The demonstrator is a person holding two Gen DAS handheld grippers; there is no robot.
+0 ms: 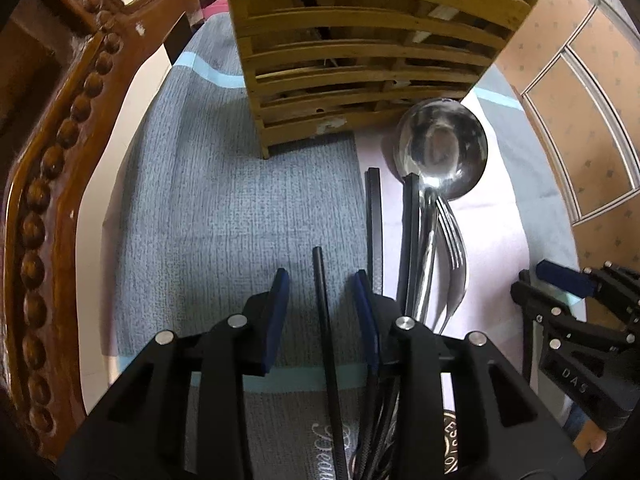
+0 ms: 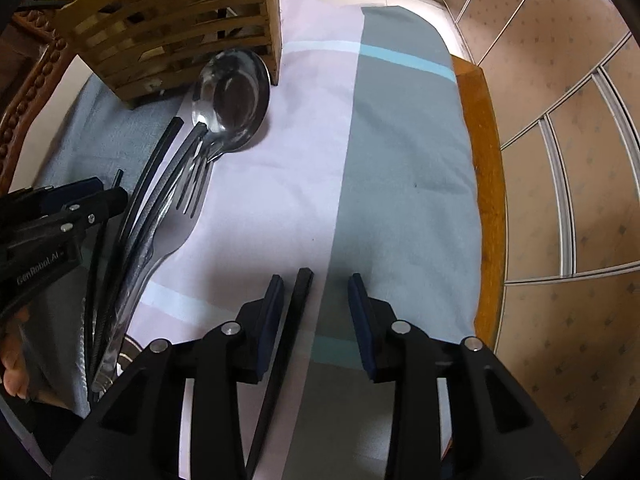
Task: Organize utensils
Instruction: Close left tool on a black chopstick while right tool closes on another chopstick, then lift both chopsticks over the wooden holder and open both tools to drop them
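Note:
My left gripper (image 1: 321,274) points down at the grey-blue cloth (image 1: 224,208), open, with one black chopstick (image 1: 325,320) lying between its blue pads and touching neither. My right gripper (image 2: 315,278) is open too; another black chopstick (image 2: 296,312) lies close beside its left pad, and the right pad stands well clear. Between the two grippers is a pile: a steel ladle (image 1: 440,148) (image 2: 232,100), a fork (image 1: 452,240) (image 2: 196,184) and more black chopsticks (image 1: 374,220) (image 2: 160,160). A slatted bamboo utensil holder (image 1: 360,60) (image 2: 172,28) stands just behind the ladle.
A carved wooden chair back (image 1: 60,160) curves along the left. The table's wooden edge (image 2: 484,160) runs on the right, with tiled floor (image 2: 560,200) beyond. Pink and grey cloth (image 2: 400,140) lies bare right of the pile. A hand (image 2: 12,372) holds the left gripper.

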